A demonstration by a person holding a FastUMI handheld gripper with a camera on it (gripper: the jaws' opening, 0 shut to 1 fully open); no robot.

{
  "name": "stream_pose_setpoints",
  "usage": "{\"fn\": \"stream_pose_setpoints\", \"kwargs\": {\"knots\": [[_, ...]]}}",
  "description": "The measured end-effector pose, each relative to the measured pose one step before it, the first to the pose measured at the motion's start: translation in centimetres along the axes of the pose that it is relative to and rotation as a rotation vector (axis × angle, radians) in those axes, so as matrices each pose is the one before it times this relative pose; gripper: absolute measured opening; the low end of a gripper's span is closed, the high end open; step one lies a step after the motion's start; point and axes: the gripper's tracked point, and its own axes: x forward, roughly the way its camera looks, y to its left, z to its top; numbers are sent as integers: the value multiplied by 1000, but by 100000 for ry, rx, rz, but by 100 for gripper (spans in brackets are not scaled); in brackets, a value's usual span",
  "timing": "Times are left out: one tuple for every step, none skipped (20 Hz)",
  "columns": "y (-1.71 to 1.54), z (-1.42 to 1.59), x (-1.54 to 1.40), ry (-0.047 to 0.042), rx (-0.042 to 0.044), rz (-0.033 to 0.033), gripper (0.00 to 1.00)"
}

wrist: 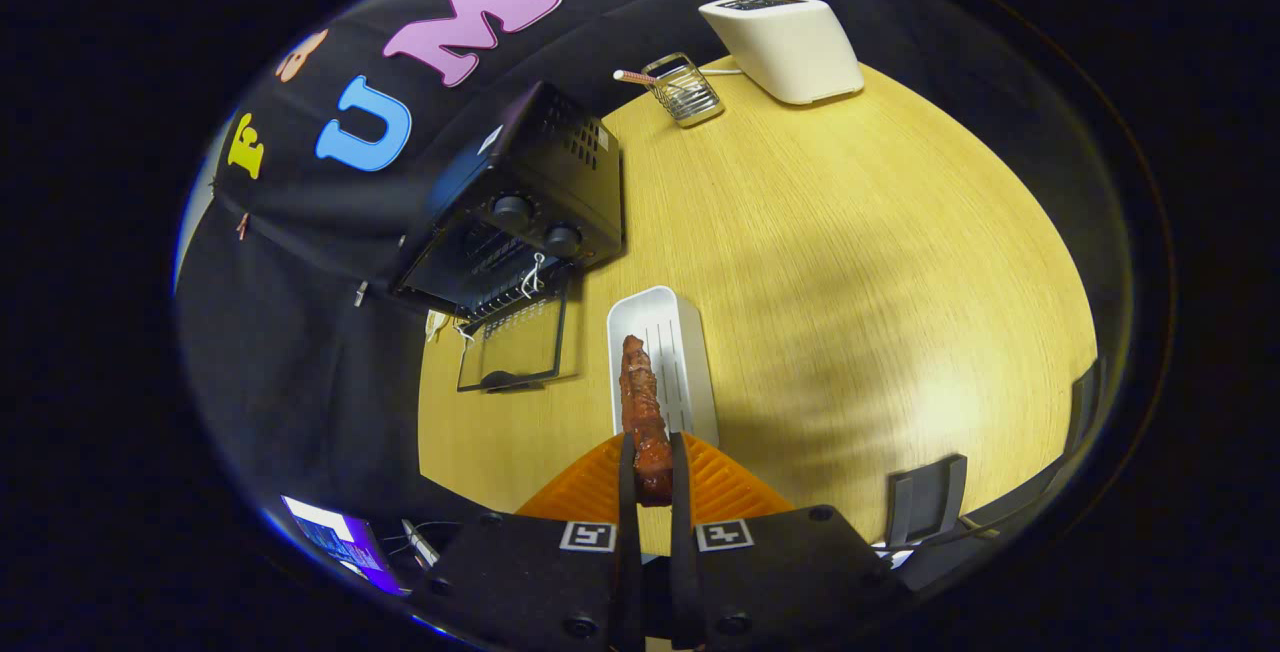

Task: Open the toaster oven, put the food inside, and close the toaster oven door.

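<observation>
Gripper (652, 477) is clamping the meat strip (642, 407) by its near end, holding it above the white tray (690, 352); oven (515, 207) door (512, 347) is lying open, ready for loading.

The near end of the food (645, 412) is hidden between the two fingers of the tongs (653, 472), which press on it from both sides. The food and fingers cover the near end of the white tray (665, 352). The oven (520, 202) stands near the bench's (850, 262) left edge; its inside is dark past the rack's front, and the marks round its knobs are too small to tell. The toaster's (785, 47) top slots, at the far edge, are too small to make out. A dark stand (925, 497) at the near right edge is partly cut off.
</observation>
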Motion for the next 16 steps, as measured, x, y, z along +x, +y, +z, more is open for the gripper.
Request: {"fn": "stream_pose_setpoints", "kwargs": {"knots": [[817, -85, -296, -1021, 514, -94, 14], [959, -130, -305, -1238, 821, 270, 14], [1058, -236, -8, -1002, 782, 272, 14], [989, -329, -107, -1237, 570, 221, 14], [1071, -249, 151, -1568, 299, 683, 14], [1129, -263, 128, -1595, 460, 910, 14], [1170, -232, 251, -1483, 585, 861, 14], [1037, -204, 284, -1843, -480, 736, 14], [1041, -214, 397, -1781, -1781, 603, 14], [837, -301, 466, -1137, -2045, 330, 14], [1071, -204, 527, -1092, -1466, 713, 14], [1173, -188, 388, -1249, -773, 935, 14], [1177, -10, 499, -1457, -132, 1009, 14], [1091, -26, 546, -1105, 375, 974, 14], [1203, -41, 503, -788, 211, 1091, 14], [919, -7, 589, -955, -139, 289, 14]]}}
